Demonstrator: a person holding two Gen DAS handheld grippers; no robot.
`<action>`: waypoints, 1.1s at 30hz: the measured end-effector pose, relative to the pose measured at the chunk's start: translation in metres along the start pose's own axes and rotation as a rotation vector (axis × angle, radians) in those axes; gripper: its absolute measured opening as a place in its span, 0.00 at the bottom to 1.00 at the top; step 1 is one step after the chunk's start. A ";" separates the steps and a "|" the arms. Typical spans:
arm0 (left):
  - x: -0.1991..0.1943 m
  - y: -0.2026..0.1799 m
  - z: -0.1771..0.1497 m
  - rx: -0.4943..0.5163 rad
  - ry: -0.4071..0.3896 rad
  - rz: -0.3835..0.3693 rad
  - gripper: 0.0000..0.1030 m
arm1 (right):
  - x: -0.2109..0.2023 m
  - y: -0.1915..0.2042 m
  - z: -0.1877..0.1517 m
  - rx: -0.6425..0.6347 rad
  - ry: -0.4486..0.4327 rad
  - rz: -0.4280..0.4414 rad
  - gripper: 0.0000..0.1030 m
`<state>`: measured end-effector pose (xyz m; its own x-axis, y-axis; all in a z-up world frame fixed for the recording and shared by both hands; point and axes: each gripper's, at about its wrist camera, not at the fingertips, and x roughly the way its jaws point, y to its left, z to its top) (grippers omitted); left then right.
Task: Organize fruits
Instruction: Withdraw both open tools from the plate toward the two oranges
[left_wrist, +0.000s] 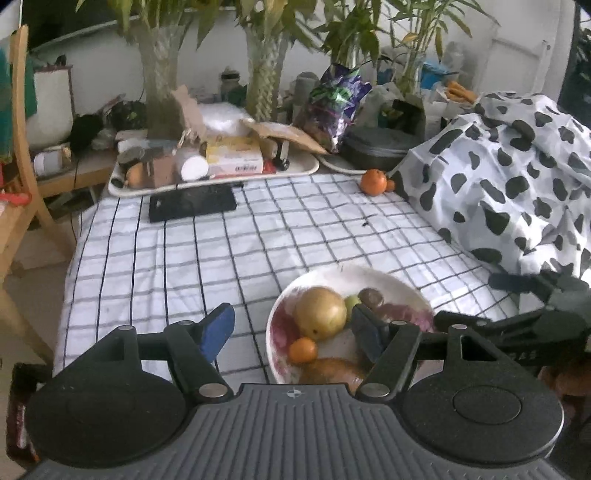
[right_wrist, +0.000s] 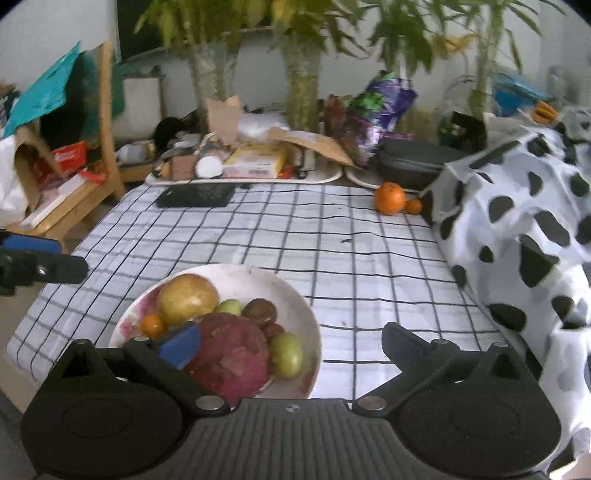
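A white bowl (right_wrist: 295, 295) on the checked cloth holds a large yellow fruit (right_wrist: 187, 298), a red dragon fruit (right_wrist: 232, 354), a small orange (right_wrist: 152, 325), green fruits (right_wrist: 286, 355) and dark ones (right_wrist: 260, 312). It also shows in the left wrist view (left_wrist: 369, 275). Two oranges, one large (right_wrist: 390, 198) and one small (right_wrist: 413, 206), lie at the far right of the cloth. My left gripper (left_wrist: 295, 330) is open over the bowl's near left. My right gripper (right_wrist: 290, 341) is open over the bowl's near side. Both are empty.
A cow-patterned cloth (right_wrist: 524, 240) covers something along the right. A black tablet (right_wrist: 195, 195) lies at the far edge. Trays (right_wrist: 243, 177) with boxes and packets, a dark case (right_wrist: 413, 162) and plant vases (right_wrist: 303, 85) stand behind. A wooden chair (left_wrist: 18, 147) stands left.
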<state>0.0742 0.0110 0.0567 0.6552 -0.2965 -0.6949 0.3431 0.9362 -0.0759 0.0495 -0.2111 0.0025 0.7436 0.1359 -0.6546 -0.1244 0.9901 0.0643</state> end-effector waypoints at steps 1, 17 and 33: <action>0.000 -0.001 0.003 0.007 -0.005 -0.002 0.66 | 0.000 -0.003 0.000 0.016 0.001 -0.007 1.00; 0.052 -0.011 0.021 0.072 -0.021 -0.073 0.66 | 0.001 -0.039 -0.009 0.060 0.013 -0.173 1.00; 0.100 -0.037 0.050 0.154 -0.018 -0.091 0.66 | 0.023 -0.068 0.008 0.062 -0.012 -0.280 1.00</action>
<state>0.1607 -0.0623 0.0253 0.6283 -0.3836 -0.6768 0.4999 0.8656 -0.0265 0.0802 -0.2747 -0.0112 0.7511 -0.1429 -0.6446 0.1272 0.9893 -0.0712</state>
